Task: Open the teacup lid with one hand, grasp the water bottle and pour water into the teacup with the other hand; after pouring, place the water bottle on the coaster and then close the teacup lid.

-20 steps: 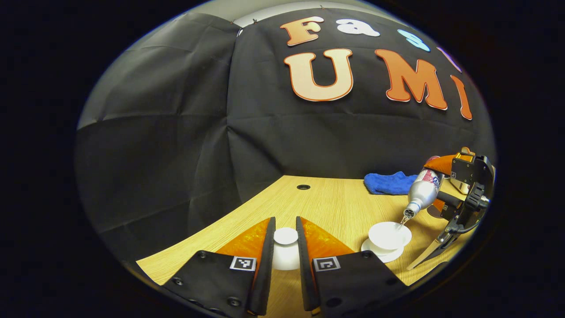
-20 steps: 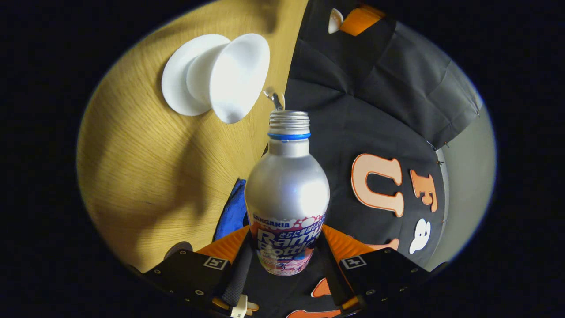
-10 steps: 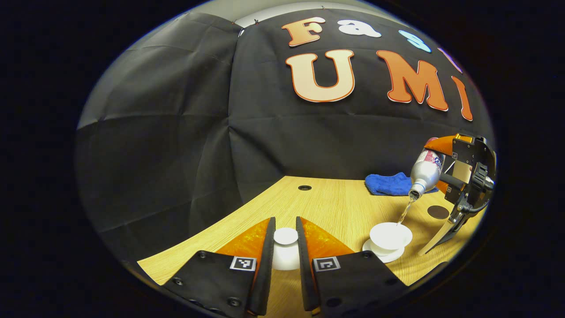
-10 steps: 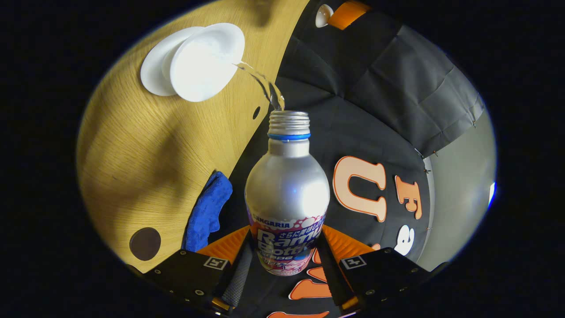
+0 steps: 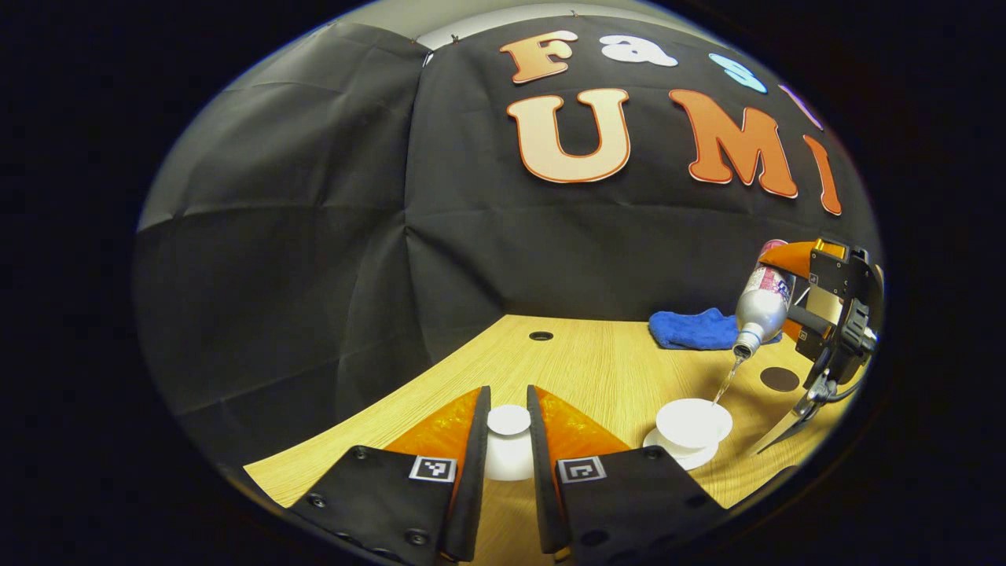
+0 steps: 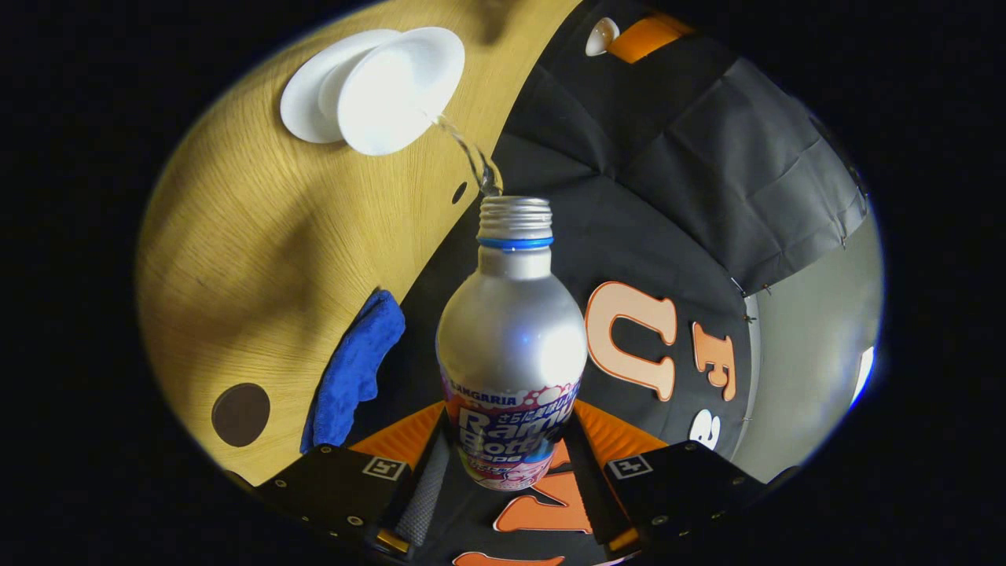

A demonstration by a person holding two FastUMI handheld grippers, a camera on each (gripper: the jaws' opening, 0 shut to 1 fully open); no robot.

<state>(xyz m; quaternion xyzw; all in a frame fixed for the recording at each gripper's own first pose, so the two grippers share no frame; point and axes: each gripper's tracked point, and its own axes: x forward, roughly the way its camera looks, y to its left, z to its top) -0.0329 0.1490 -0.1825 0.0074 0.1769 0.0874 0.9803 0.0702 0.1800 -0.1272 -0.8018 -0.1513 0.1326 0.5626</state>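
- The left hand-held gripper clamps the white teacup lid between both fingers, low over the near edge of the wooden worktop.
- To its right the uncovered white teacup sits on its saucer, close to the worktop's front edge.
- The right hand-held gripper grips the silver water bottle by its labelled lower half, one finger pressed on each side.
- In the left gripper view the water bottle is tipped neck-down above and to the right of the teacup, clear of its rim.
- A thin stream of water falls from the bottle's mouth to the cup's right edge; in the right gripper view the water arcs from the threaded neck to the teacup.
- The dark round coaster lies bare on the worktop behind the teacup and apart from it, below the tilted bottle.
- A blue cloth is bunched at the worktop's far edge against the black booth wall, near the coaster but not touching it.
- A small round hole marks the worktop near its back edge, with open wood between it, the lid and the cup.
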